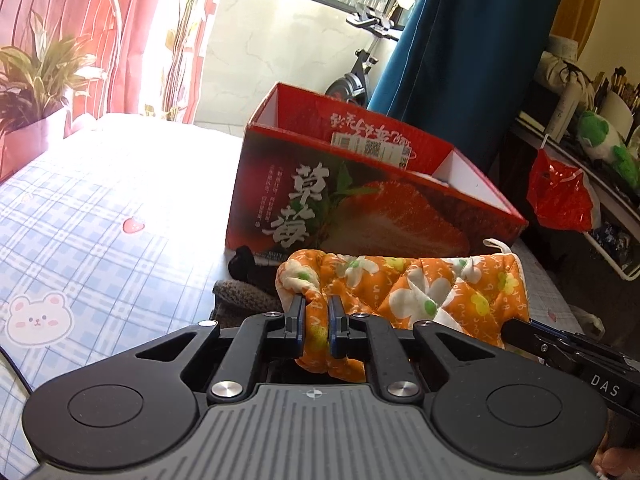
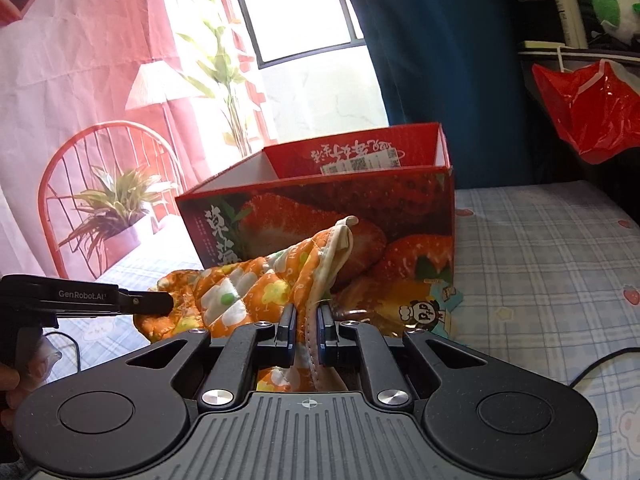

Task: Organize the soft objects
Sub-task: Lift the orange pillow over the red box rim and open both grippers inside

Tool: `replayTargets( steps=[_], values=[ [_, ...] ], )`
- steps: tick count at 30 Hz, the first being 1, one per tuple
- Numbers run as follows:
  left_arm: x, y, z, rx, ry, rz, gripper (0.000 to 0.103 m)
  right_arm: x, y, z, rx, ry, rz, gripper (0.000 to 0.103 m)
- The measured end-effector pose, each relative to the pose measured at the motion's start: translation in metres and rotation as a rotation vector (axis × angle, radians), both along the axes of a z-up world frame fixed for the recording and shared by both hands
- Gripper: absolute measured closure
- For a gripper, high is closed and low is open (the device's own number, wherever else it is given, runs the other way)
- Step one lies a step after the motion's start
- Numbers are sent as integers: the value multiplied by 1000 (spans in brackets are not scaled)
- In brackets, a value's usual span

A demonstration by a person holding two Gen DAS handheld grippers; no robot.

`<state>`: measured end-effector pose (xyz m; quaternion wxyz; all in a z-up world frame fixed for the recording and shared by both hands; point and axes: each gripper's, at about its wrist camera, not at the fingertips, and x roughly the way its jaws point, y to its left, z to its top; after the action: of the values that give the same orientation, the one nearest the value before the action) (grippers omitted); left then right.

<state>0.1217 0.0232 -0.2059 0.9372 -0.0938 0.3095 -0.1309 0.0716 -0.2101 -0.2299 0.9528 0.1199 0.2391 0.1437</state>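
An orange quilted oven mitt with white flowers (image 1: 420,284) is held up in front of a red strawberry box (image 1: 360,184) that stands open on the table. My left gripper (image 1: 318,304) is shut on the mitt's left end. My right gripper (image 2: 307,314) is shut on the mitt's cream-edged cuff end (image 2: 320,256). The mitt (image 2: 240,292) stretches between both grippers, just before the box's front wall (image 2: 360,216). A dark knitted item (image 1: 244,292) lies on the table under the mitt's left end.
The table has a blue checked cloth with bears and strawberries (image 1: 100,240). A potted plant (image 1: 36,92) stands at the far left. A red plastic bag (image 1: 560,196) hangs at the right by a cluttered shelf. A snack packet (image 2: 432,312) lies by the box.
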Motion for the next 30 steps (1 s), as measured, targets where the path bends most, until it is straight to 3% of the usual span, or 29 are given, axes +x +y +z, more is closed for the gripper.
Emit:
replayTargets(
  steps=[7,13,17,23,30],
  values=[
    [10,-2,45,9,-115,-29,92,8,-5,34,38,-75,16,94],
    [52,-12,86,2,-146,-63,91,46,-18,73,83,-96,28,94],
    [90,-21,105,30,-163,-73,91,86,-23,92,56,-87,30,94],
    [139,-32,99,34,-112,-61,91,149,-29,102,43,-38,0,94],
    [185,-45,81,81,-54,-81,91,208,-40,79,53,77,-68,94]
  ],
)
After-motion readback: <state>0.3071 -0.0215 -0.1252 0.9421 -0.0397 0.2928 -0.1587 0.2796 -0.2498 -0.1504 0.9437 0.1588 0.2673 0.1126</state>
